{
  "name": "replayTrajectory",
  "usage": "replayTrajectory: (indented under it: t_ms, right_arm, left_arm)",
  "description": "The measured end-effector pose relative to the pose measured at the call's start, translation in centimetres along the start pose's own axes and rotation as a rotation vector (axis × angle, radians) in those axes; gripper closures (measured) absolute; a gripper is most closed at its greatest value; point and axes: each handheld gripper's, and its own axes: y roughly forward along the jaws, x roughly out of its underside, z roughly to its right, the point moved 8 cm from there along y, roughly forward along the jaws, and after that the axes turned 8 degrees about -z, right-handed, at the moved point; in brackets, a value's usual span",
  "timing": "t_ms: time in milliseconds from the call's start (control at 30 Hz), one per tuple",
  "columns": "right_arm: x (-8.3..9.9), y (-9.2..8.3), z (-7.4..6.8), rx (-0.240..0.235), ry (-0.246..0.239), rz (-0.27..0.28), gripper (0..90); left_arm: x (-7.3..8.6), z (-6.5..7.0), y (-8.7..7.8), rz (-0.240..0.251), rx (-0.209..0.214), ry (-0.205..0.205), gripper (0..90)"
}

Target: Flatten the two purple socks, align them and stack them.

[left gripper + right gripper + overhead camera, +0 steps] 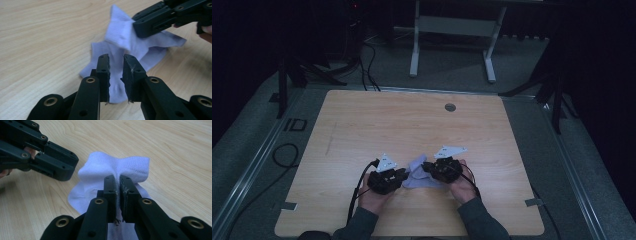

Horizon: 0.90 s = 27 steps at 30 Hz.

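A small pale lilac-white sock (416, 172) lies crumpled on the wooden table (412, 120) near its front edge, between my two grippers. My right gripper (117, 178) is shut on a raised fold of the sock (100, 167), with cloth bunched up on both sides of the jaws. My left gripper (116, 58) stands open with a narrow gap; the sock (120, 37) lies under and beyond its tips, not pinched. In the high view the left gripper (403, 175) and the right gripper (427, 167) point at each other across the sock.
A round cable hole (450, 107) sits near the table's far edge. A black cable (287, 155) loops on the floor at the left. A white table frame (452, 30) stands on the carpet behind. Bare wood stretches beyond the sock.
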Motion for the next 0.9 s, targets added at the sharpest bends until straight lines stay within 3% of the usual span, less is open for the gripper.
replayTrajectory:
  t_ms: [267,433,567,733,900]
  right_arm:
    - [0.2,0.5,-0.3,-0.008,-0.011,-0.013,84.1]
    - [0.4,0.8,-0.4,-0.012,-0.011,-0.027,83.5]
    - [0.4,0.7,-0.5,-0.017,-0.008,-0.029,72.9]
    - [-0.1,-0.9,-0.2,-0.01,-0.003,0.016,65.4]
    - [0.0,-3.5,1.4,0.033,0.032,0.059,65.2]
  left_arm:
    - [0.0,0.5,1.4,-0.034,0.022,0.002,73.0]
    - [0.0,0.4,2.0,-0.046,0.019,-0.003,87.5]
    - [-0.1,0.3,1.8,-0.039,0.015,-0.004,88.6]
    - [-0.1,0.3,1.7,-0.036,0.013,-0.006,88.8]
    - [-0.1,0.3,1.6,-0.035,0.009,-0.006,88.8]
